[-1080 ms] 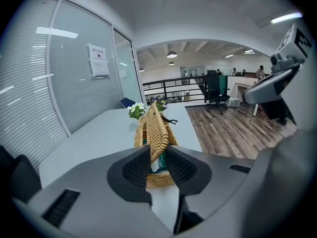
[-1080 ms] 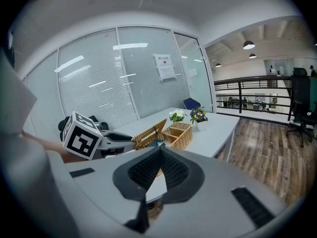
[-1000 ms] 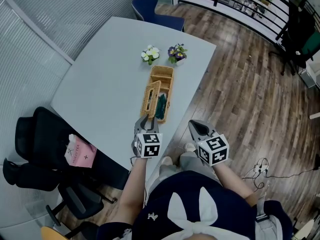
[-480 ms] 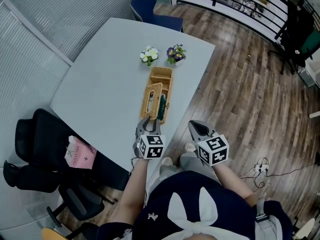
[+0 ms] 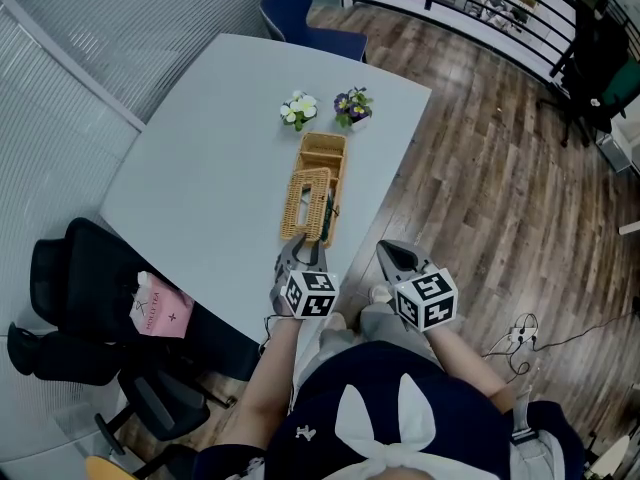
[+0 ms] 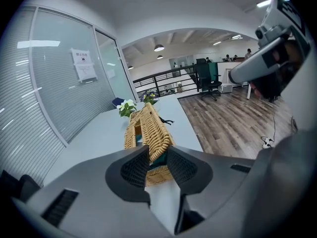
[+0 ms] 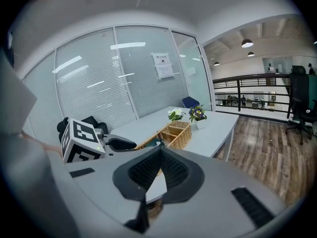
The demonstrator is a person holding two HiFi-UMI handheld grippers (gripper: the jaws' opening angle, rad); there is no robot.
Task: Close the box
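A long wicker box (image 5: 322,158) lies on the grey table (image 5: 210,158), its hinged lid (image 5: 309,201) leaning low over the near half and something dark green inside. In the left gripper view the box (image 6: 147,128) sits just beyond my left gripper (image 6: 157,153). That left gripper (image 5: 299,252) hovers at the box's near end; its jaws are opening, a narrow gap shows and nothing is pressed between the pads. My right gripper (image 5: 394,255) hangs off the table's edge over the floor, shut and empty; its own view shows the right gripper (image 7: 159,152) with pads together.
Two small flower pots, one white (image 5: 300,108) and one purple (image 5: 353,106), stand just beyond the box. A black office chair (image 5: 80,288) with a pink bag (image 5: 160,308) is at the left, a blue chair (image 5: 300,18) at the far end. Wooden floor lies to the right.
The lid has swung from standing upright at the box's left side down over the box. My left gripper has drawn back a little toward me. The right gripper has not moved.
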